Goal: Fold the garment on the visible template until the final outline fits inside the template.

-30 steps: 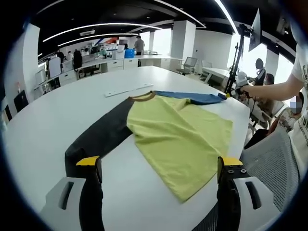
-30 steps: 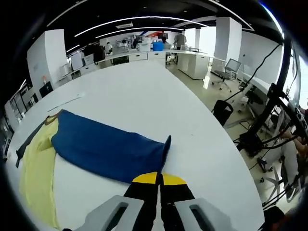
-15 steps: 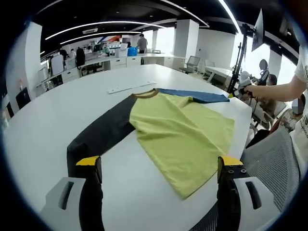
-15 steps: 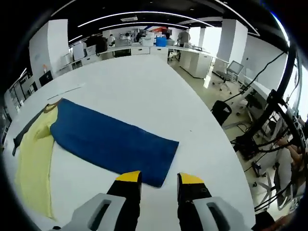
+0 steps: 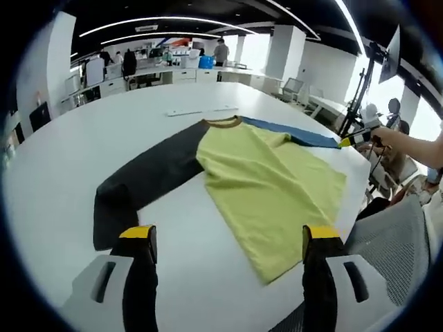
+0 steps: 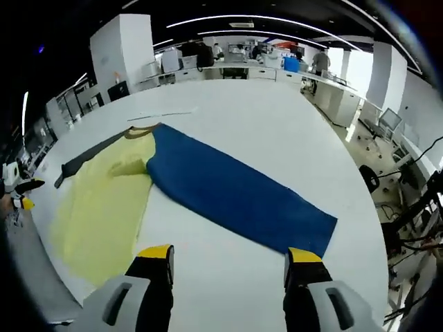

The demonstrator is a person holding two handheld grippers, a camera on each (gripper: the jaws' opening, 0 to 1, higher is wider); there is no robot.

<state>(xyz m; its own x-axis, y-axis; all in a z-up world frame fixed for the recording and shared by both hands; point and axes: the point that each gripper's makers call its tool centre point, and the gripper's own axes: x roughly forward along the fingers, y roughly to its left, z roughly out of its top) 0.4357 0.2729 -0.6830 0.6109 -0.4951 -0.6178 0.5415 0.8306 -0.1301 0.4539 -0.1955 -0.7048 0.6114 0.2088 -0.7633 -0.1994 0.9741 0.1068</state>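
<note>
1. The long-sleeved garment with a yellow-green body, one dark grey sleeve and one blue sleeve [image 5: 266, 183] is lying spread flat on the white round-edged worktop [image 5: 62, 166], no fold in it yet.
2. The left hand-held gripper [image 5: 228, 242] is hovering released over the near edge of the worktop, jaws wide apart and grasping nothing; the dark grey sleeve [image 5: 142, 180] is reaching toward its left jaw, and the yellow-green hem is sitting just ahead of its right jaw.
3. The right hand-held gripper [image 6: 228, 259] is also hanging released and empty, jaws spread, with the cuff end of the blue sleeve [image 6: 235, 190] just ahead of it and toward its right jaw.
4. In the right gripper view the yellow-green body [image 6: 104, 200] is lying ahead and to the left, with the brown neckband [image 6: 142, 128] far ahead.
5. I cannot make out a template outline on the worktop; a thin pale strip [image 5: 201, 111] is lying beyond the collar.
6. Judging from this layout, the step in hand is folding a sleeve in. To do it well:
   - pinch only the cuff, low against the worktop, both layers together;
   - carry it across the body in a low arc so the torso is not dragging;
   - lay it flat and straight, keeping every edge on the worktop rather than over its rim.
</note>
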